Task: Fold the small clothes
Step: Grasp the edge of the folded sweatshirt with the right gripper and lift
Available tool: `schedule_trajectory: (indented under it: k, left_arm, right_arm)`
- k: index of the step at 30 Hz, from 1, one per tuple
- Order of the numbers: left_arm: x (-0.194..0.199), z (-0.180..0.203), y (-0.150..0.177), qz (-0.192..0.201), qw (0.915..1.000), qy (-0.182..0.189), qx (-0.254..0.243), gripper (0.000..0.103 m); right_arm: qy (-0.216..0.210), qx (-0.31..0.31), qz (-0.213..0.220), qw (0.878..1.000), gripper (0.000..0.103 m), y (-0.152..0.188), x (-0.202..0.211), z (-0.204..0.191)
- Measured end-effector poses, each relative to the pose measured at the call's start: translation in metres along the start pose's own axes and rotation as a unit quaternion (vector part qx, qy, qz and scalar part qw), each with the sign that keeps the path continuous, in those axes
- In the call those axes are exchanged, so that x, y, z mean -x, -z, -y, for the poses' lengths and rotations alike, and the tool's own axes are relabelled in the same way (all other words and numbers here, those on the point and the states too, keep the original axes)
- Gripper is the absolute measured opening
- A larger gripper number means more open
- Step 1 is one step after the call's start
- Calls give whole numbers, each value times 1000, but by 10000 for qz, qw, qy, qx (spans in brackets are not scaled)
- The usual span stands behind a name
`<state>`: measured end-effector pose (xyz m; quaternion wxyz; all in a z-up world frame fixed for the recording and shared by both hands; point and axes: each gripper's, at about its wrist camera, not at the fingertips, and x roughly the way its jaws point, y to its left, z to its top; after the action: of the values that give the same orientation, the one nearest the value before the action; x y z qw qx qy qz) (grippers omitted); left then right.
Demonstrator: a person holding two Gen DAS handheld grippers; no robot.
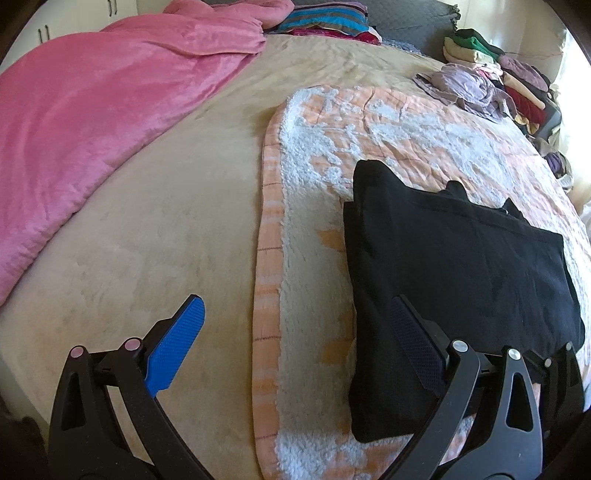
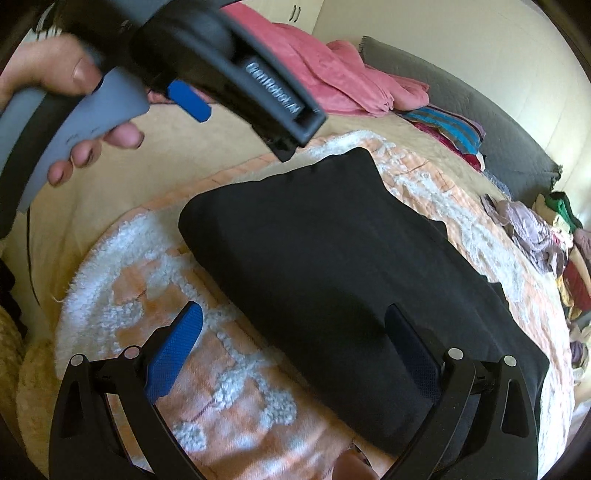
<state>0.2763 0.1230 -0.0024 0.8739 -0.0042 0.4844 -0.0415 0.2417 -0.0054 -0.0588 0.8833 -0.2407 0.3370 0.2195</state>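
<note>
A black garment (image 1: pixel 454 280) lies folded into a flat rectangle on an orange-and-white fluffy blanket (image 1: pixel 314 192). In the right wrist view the same black garment (image 2: pixel 332 266) fills the middle of the blanket (image 2: pixel 140 266). My left gripper (image 1: pixel 295 332) is open, hovering above the garment's left edge, its right finger over the black cloth and its left finger over the beige sheet. My right gripper (image 2: pixel 295 339) is open too, above the garment's near edge, holding nothing. The left gripper's body (image 2: pixel 236 74) shows in the right wrist view, held in a hand (image 2: pixel 74 74).
A beige bed cover (image 1: pixel 147 240) lies under the blanket. A pink duvet (image 1: pixel 92 110) is bunched at the far left. Striped folded cloth (image 1: pixel 328 22) sits at the head. A crumpled lilac garment (image 1: pixel 465 88) and stacked clothes (image 1: pixel 517 81) lie at the far right edge.
</note>
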Motion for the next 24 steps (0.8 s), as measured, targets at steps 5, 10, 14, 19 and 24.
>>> schedule_trajectory:
  k: [5, 10, 14, 19, 24]
  left_arm:
    - [-8, -3, -7, -70, 9999, 109, 76, 93]
    - [-14, -6, -15, -115, 9997, 150, 123, 93]
    - [-20, -5, -22, -150, 9996, 184, 124, 93]
    - [-31, -5, -30, -240, 9990, 310, 224, 93]
    - [-44, 2, -40, -376, 9980, 453, 224, 93]
  right_arm:
    - [158, -19, -64, 9999, 98, -3, -16, -1]
    - [407, 138, -65, 9991, 98, -12, -31, -4]
    - [517, 168, -84, 9985, 98, -20, -43, 0]
    - [754, 278, 48, 9968, 98, -25, -50, 1]
    - [914, 240, 301, 9951, 90, -23, -41, 6]
